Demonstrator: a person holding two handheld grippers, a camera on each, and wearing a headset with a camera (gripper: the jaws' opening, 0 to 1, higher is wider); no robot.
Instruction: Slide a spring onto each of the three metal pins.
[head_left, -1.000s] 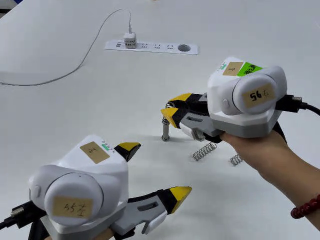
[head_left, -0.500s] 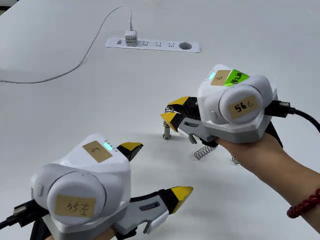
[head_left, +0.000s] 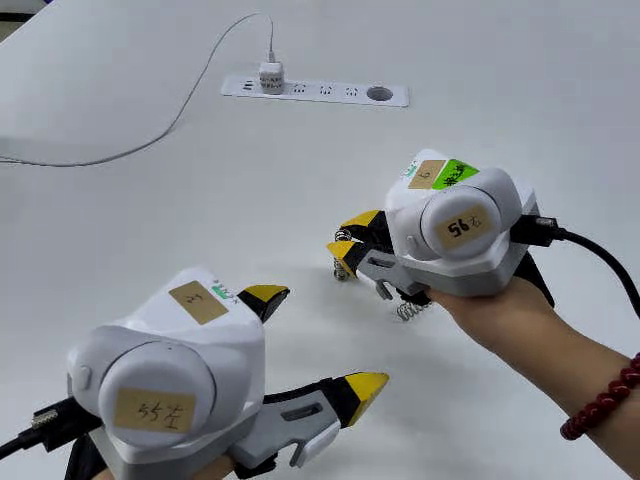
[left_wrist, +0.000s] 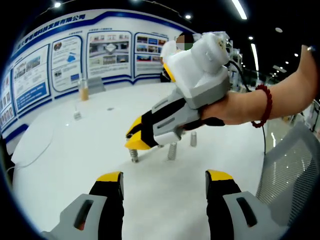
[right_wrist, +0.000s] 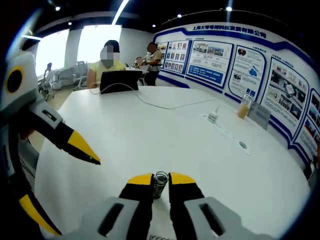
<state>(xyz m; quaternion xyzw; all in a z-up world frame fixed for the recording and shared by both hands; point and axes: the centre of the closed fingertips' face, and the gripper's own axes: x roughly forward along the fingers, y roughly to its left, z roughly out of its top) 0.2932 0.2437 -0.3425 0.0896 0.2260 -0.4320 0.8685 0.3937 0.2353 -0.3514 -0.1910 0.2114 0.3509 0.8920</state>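
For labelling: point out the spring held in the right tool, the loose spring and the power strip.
held spring (right_wrist: 160, 183): right gripper view, coils between the jaws.
loose spring (head_left: 408, 312): head view, mid-coil.
power strip (head_left: 315, 90): head view, white top face.

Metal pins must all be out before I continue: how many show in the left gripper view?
3, in a row under the right claw: first pin below its tips, middle pin, third pin beneath its body. None seems hidden.

White worktop (head_left: 150, 220), unpatterned. Both the left gripper (head_left: 320, 338) and right gripper (head_left: 342, 238) have white-grey shells and black fingers (head_left: 358, 386) tipped yellow. Green sticker (head_left: 455, 172) on the right shell. Silver-grey spring (right_wrist: 160, 184). Dark red beaded bracelet (head_left: 600, 405).
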